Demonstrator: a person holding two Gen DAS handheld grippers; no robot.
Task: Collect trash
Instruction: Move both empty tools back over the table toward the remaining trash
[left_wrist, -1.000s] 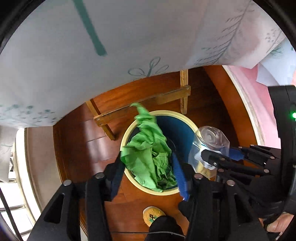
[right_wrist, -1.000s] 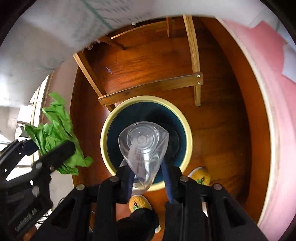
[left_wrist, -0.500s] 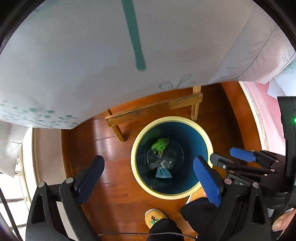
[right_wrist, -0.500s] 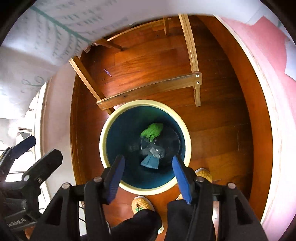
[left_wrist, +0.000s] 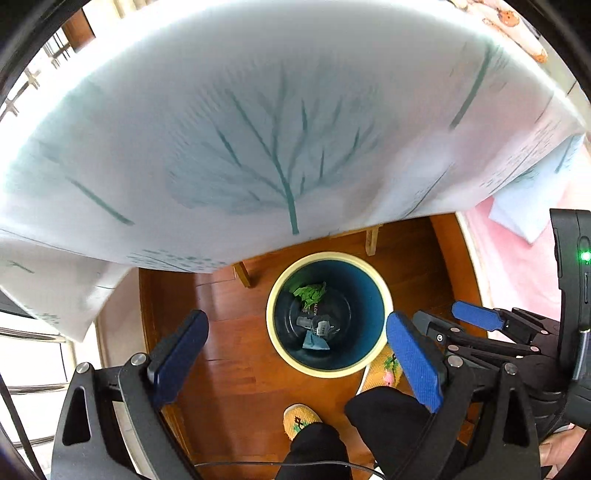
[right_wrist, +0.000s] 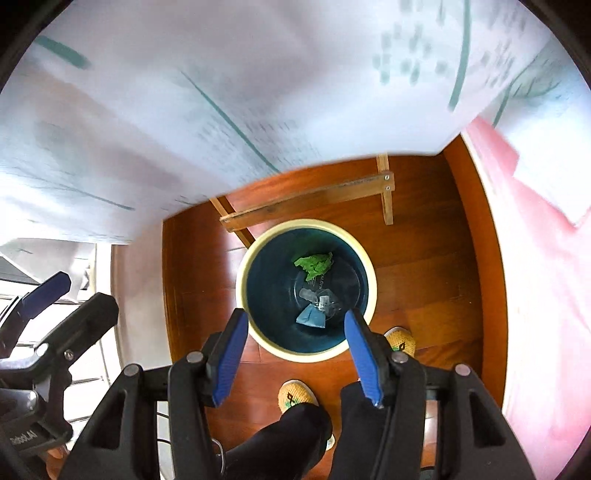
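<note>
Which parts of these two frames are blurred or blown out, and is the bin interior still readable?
Left wrist: tablecloth softly motion-blurred, window area at left edge overexposed; bin interior sharp, green paper clear. Right wrist: tablecloth more heavily smeared, pink surface at right soft; bin contents still legible, clear plastic piece faint against the dark bottom. Strong fisheye curvature in both.

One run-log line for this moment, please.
left gripper: open, empty | right gripper: open, empty | bin: holds green paper, clear cup | both above bin

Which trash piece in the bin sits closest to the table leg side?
The green crumpled paper, at the far side of the bin; the clear plastic and blue scrap lie nearer the camera.
</note>
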